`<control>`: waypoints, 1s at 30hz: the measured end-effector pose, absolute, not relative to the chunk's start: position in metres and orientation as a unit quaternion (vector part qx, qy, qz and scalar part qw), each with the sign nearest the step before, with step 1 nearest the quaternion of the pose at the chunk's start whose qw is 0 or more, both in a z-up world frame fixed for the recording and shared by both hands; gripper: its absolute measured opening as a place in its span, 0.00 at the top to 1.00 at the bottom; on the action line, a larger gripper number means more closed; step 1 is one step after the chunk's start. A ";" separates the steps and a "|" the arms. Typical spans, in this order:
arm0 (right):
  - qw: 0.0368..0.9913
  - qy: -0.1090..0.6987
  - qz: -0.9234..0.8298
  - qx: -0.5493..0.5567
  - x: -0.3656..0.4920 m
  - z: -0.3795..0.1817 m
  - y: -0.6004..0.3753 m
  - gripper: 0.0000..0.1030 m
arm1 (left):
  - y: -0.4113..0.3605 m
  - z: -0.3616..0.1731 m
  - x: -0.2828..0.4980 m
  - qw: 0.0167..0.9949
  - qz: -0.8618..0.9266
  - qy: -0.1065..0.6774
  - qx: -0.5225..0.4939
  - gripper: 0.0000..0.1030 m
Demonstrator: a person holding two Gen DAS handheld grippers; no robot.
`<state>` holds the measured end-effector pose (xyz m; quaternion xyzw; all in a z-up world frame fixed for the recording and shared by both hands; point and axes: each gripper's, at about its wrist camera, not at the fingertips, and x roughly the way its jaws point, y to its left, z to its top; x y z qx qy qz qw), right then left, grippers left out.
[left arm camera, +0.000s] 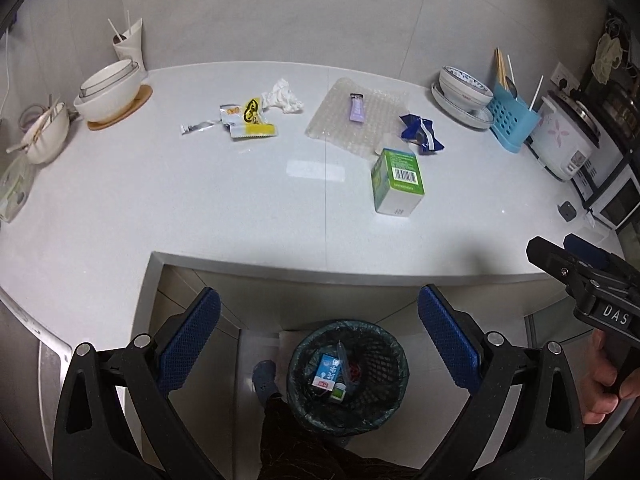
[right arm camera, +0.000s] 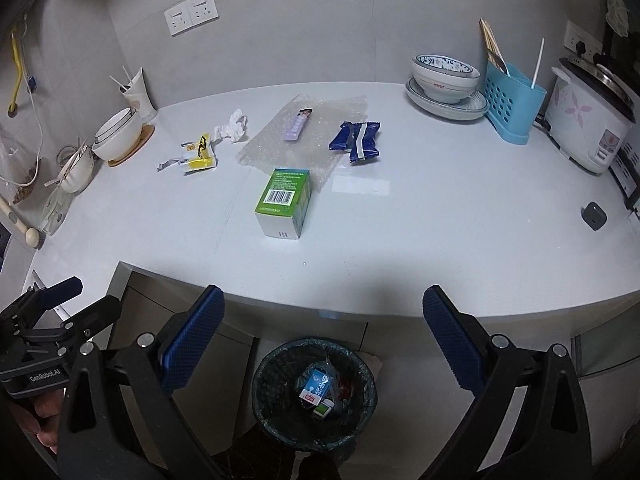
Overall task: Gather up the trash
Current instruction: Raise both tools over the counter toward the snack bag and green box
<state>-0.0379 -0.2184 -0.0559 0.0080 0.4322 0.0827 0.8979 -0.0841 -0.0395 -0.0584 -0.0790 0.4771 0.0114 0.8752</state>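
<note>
Both my tools hang wide and empty above the black mesh bin (left arm camera: 347, 376) on the floor: left tool (left arm camera: 319, 344), right tool (right arm camera: 323, 342). Nearest trash is the green-and-white carton (right arm camera: 285, 202) lying near the white bench's (right arm camera: 440, 240) front edge. I'd span its narrower width squarely with the right tool; the bubble wrap (right arm camera: 304, 136) may touch its far end.

Cool, even overhead light is falling on the bench (left arm camera: 120, 200), and a pale rectangular glare patch is showing near its middle. Shadows are lying soft and short. The floor and bin (right arm camera: 314, 396) below are sitting dim. Fisheye bending is curving the bench edge and walls; dark vignetting is filling the upper corners. Focus is holding fairly sharp throughout.
</note>
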 end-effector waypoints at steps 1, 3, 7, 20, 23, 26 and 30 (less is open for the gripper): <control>0.898 0.432 0.083 0.007 -0.035 -0.055 -0.216 0.08 | -0.037 -0.057 -0.081 0.875 0.013 0.477 -0.079 0.06; 0.897 0.435 0.082 0.005 -0.026 -0.052 -0.211 0.08 | -0.031 -0.055 -0.074 0.876 0.015 0.475 -0.080 0.06; 0.895 0.438 0.080 0.003 -0.009 -0.049 -0.201 0.08 | -0.019 -0.052 -0.057 0.876 0.020 0.475 -0.084 0.06; 0.890 0.449 0.073 0.008 0.051 -0.043 -0.174 0.08 | 0.030 -0.051 0.009 0.871 0.032 0.480 -0.099 0.06; 0.888 0.455 0.069 0.011 0.065 -0.045 -0.169 0.08 | 0.041 -0.057 0.026 0.867 0.033 0.487 -0.101 0.06; 0.884 0.463 0.063 0.014 0.080 -0.049 -0.164 0.08 | 0.051 -0.064 0.043 0.862 0.034 0.494 -0.105 0.06; 0.879 0.473 0.056 0.018 0.095 -0.056 -0.160 0.08 | 0.064 -0.075 0.065 0.858 0.036 0.502 -0.106 0.06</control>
